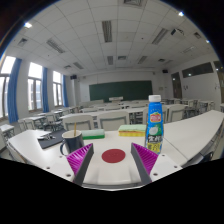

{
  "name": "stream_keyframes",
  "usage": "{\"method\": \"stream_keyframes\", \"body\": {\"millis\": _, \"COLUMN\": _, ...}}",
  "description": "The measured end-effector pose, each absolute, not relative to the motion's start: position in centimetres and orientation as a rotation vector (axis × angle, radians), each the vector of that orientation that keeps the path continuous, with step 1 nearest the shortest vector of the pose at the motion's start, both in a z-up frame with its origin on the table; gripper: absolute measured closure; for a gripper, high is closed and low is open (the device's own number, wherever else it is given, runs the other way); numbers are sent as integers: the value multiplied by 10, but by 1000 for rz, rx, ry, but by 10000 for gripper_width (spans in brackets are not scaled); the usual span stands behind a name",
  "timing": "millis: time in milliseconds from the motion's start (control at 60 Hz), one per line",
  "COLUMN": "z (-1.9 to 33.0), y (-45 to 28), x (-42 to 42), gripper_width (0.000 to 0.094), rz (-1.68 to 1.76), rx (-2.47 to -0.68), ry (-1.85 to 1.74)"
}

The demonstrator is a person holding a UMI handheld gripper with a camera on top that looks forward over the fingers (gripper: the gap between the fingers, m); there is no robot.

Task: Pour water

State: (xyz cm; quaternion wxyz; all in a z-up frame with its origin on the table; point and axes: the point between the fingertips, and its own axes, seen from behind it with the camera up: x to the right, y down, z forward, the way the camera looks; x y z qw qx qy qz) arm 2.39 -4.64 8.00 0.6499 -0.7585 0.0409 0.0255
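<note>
Bottle [154, 123] (blue cap, colourful label) stands upright beyond the released claw [113, 156].

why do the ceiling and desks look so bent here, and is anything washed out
Gripper view: wide-angle lens bows the ceiling light strips and the white table edges; left windows glare pale; the blue-capped clear plastic bottle and dark mug stay readable beyond the open gripper.

Upright bottle [154, 124] right of dark mug [72, 142].

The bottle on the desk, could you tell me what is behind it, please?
Behind the bottle stand rows of desks and a green chalkboard; whatever it covers stays hidden.
</note>
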Motion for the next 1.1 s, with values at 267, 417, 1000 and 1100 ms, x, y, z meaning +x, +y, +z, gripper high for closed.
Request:
{"method": "stream_keyframes", "body": {"millis": 267, "z": 93, "y": -38, "x": 95, "gripper_width": 128, "rz": -111, "rx": -1709, "ry": 156}}
{"method": "stream_keyframes", "body": {"millis": 417, "z": 88, "y": -8, "x": 145, "gripper_width": 135, "rz": -203, "rx": -1728, "ry": 176}}
{"method": "stream_keyframes", "body": {"millis": 1000, "z": 85, "y": 60, "x": 172, "gripper_width": 570, "rz": -290, "rx": -1727, "ry": 49}}
{"method": "stream_keyframes", "body": {"millis": 1100, "z": 123, "y": 58, "x": 144, "gripper_width": 569, "rz": -629, "rx": -1641, "ry": -266}}
